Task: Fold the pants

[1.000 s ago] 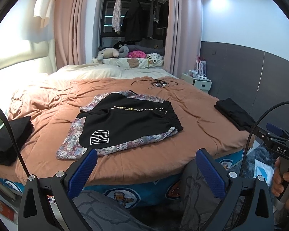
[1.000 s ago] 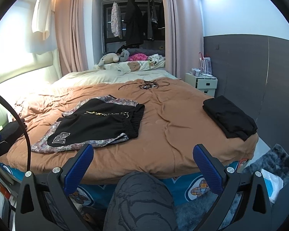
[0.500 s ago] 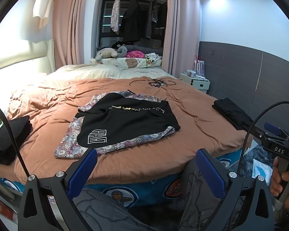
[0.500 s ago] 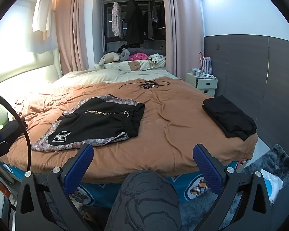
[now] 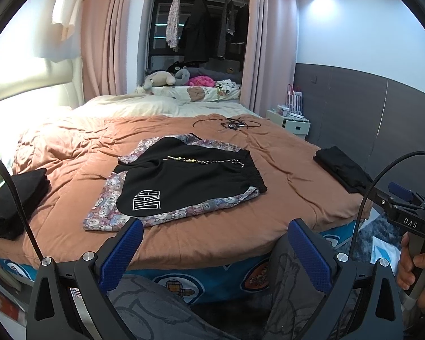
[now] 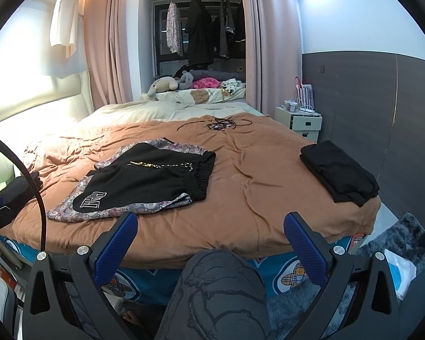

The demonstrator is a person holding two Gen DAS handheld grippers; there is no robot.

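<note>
Black shorts (image 5: pixel 189 181) (image 6: pixel 150 178) with a white logo on one leg and a beaded drawstring lie flat on top of patterned bear-print pants (image 5: pixel 110 212) (image 6: pixel 70 209), spread on the brown bedspread (image 5: pixel 212 235) (image 6: pixel 255 184). My left gripper (image 5: pixel 215 243) hangs open short of the bed's near edge, with nothing between its blue pads. My right gripper (image 6: pixel 211 235) is open too, also short of the edge and to the right of the clothes. The right gripper's handle (image 5: pixel 410 223), held in a hand, shows at the left wrist view's right edge.
Folded black garments lie at the bed's right edge (image 5: pixel 342 170) (image 6: pixel 340 172) and left edge (image 5: pixel 14 198). Black cords (image 6: pixel 218 124) lie further back. Pillows and soft toys (image 6: pixel 167 85) are at the far end. A white nightstand (image 6: pixel 300 121) stands right. The person's knees (image 6: pixel 221 291) are below.
Both views have drifted slightly; the clothes sit a little lower and more to the left in the left wrist view. Both grippers stay open and nothing on the bed has moved.
</note>
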